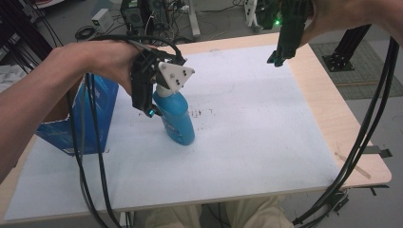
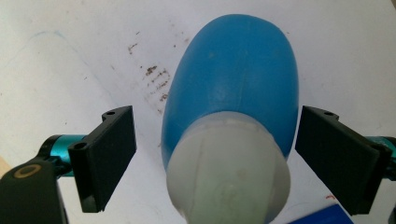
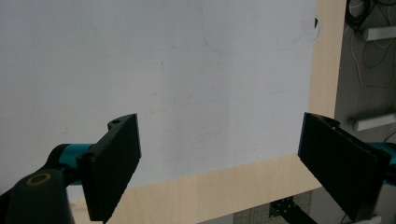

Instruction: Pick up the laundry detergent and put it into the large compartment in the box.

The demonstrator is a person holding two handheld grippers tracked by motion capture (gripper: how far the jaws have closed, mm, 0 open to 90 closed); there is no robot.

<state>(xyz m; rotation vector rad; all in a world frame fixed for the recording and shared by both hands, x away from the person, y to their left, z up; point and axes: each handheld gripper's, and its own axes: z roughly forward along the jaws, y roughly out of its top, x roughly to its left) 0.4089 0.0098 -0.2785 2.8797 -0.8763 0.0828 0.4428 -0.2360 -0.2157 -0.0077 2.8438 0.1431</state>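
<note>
Left gripper (image 2: pixel 215 154) spread around upright bottle; right gripper (image 3: pixel 236 163) spread, holding nothing.

The blue plastic bottle with white cap (image 2: pixel 233 107) stands on the white table sheet (image 1: pixel 247 118), left of centre. Left pads (image 2: pixel 112 154) flank its neck at 3 and 9 o'clock, not touching. A blue cardboard box (image 1: pixel 95 109) sits at its 9 o'clock. Right gripper hangs over the table's 1 o'clock corner.
</note>
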